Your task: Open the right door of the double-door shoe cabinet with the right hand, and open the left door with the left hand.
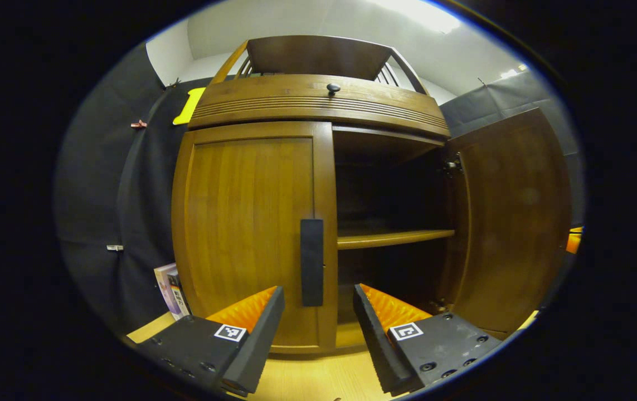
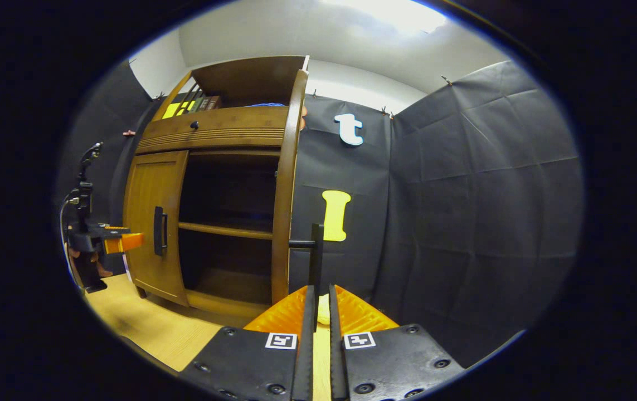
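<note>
The left gripper (image 1: 318, 312) is spread wide, its fingers flanking the black bar handle (image 1: 312, 262) of the closed brown wooden left door (image 1: 246, 228) without touching it. The right gripper (image 2: 318, 312) is clenched on the swung-open right door's (image 2: 283, 189) black handle (image 2: 316, 256).

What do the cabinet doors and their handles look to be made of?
Left door and right door: apparently wood or wood veneer, with visible grain and a warm semi-gloss sheen. Left door handle: dark, matte bar, plastic or painted metal; cannot tell which. Right door handle looks the same.
</note>
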